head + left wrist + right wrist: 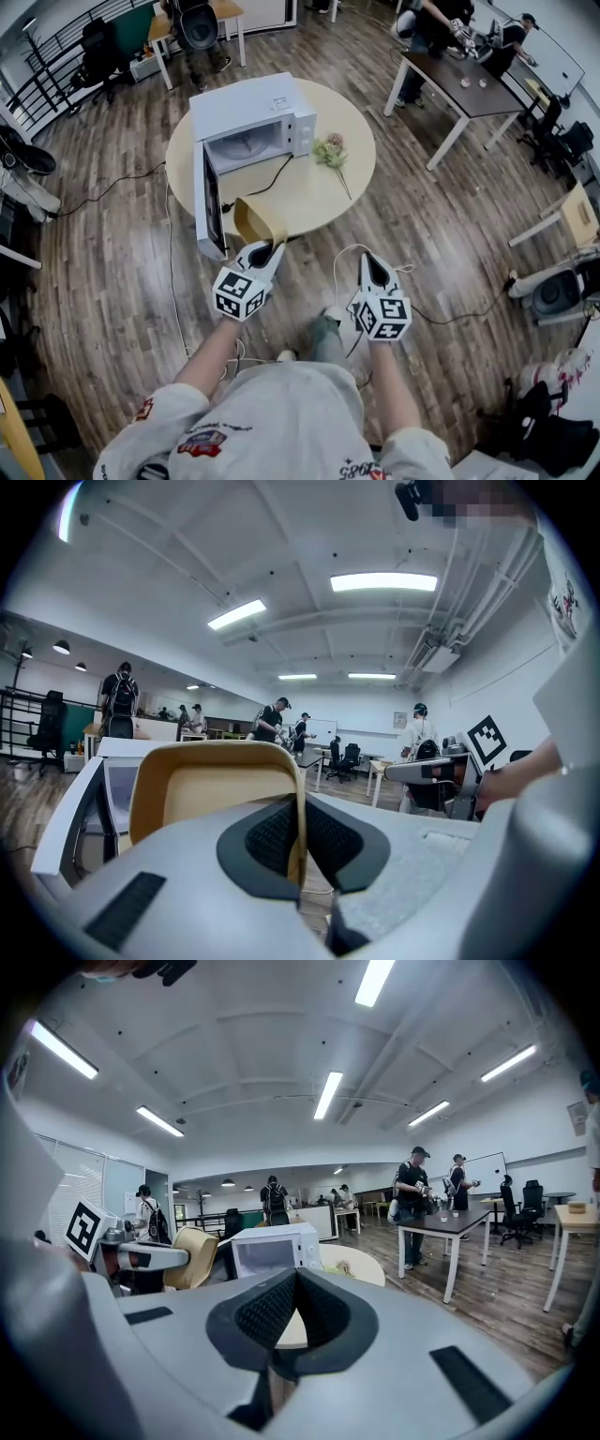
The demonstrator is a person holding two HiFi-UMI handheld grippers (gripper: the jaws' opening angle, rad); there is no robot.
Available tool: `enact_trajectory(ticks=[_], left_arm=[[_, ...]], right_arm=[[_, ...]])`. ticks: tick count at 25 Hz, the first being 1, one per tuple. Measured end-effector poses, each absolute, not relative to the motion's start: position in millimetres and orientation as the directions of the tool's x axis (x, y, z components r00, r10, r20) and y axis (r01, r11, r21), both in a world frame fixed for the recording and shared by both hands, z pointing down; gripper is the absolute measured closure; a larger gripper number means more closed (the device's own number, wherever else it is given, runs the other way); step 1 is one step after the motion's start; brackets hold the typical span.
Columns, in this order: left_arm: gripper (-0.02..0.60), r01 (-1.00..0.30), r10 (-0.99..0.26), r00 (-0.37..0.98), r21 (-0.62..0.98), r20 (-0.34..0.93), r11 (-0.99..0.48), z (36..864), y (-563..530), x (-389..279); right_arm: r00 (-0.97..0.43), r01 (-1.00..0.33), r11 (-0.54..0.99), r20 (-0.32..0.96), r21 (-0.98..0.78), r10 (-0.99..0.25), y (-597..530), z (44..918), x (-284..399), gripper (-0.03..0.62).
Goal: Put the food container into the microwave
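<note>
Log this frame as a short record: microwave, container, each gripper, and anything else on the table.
microwave: on round table, door open
container: tan, outside the microwave, beside the open door
left gripper: shut on the container's rim
right gripper: shut, empty, short of the table
other: flower on the table, right of the microwave

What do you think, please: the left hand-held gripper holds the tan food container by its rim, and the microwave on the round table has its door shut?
Not quite: the head view shows the door of the microwave swung open. The rest holds: the left hand-held gripper grips the food container by its rim, and the microwave sits on the round table.
</note>
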State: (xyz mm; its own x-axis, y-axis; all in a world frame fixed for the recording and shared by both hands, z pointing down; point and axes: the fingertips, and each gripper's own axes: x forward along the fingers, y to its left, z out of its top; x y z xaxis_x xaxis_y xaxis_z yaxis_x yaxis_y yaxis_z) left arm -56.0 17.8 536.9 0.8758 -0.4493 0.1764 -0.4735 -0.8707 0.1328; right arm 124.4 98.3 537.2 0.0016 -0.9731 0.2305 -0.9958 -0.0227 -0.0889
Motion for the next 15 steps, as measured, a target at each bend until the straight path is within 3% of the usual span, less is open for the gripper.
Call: enact_trajectory(ticks=[6, 15], left_arm=[[0.575, -0.517, -0.491, 0.852, 0.136, 0.181, -0.845, 547.5, -31.2, -38.9], [0.575, -0.707, -0.672, 0.705, 0.151, 0.227, -0.691, 556.7, -143.0, -33.7]], right_arm=[[-0.092, -0.993, 0.072, 0.232, -0.091, -0.968, 18.1, 543.9, 134.3, 0.591], [-0.345, -0.938, 0.327, 0.226, -0.116, -0.911, -145.6, 541.0, 141.0, 0.591]])
